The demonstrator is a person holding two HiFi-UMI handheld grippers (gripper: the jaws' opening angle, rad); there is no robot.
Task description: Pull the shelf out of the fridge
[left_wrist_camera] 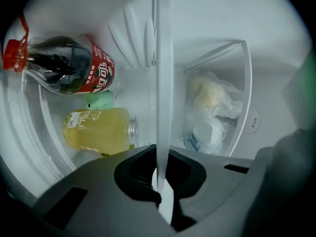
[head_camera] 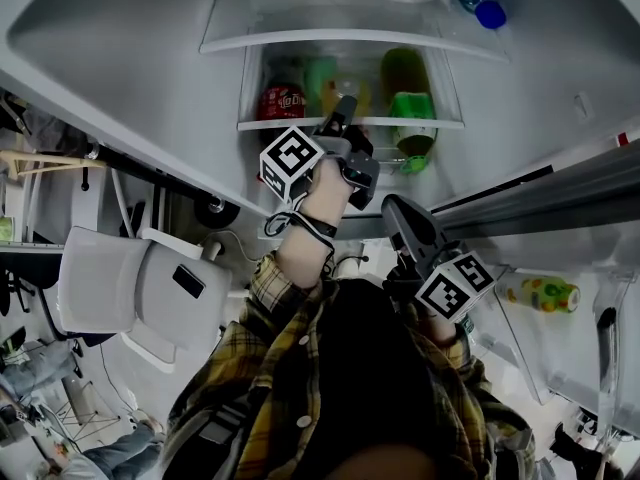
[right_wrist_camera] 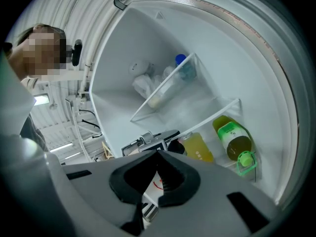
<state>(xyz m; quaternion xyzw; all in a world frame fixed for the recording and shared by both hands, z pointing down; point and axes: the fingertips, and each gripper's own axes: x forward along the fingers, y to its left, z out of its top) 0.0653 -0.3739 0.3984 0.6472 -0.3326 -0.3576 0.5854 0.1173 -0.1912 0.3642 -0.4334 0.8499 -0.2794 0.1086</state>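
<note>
Fridge (head_camera: 120,58), white, door open. Left gripper (head_camera: 345,113) has its jaws clamped on the front edge of the thin translucent shelf (left_wrist_camera: 163,73), which sits inside the fridge near a yellow drink bottle (left_wrist_camera: 96,130). Right gripper (head_camera: 392,208) hangs close by, jaws closed, empty.

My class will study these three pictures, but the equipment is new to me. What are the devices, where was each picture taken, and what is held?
A person at an open fridge holds a two-fingered gripper in each hand. One picture comes from a head camera; the others from a camera on each gripper. The left gripper has its fingers shut on the front edge of the shelf. A cola bottle and a yellow bottle lie beside it. The right gripper is shut, holding nothing.
</note>
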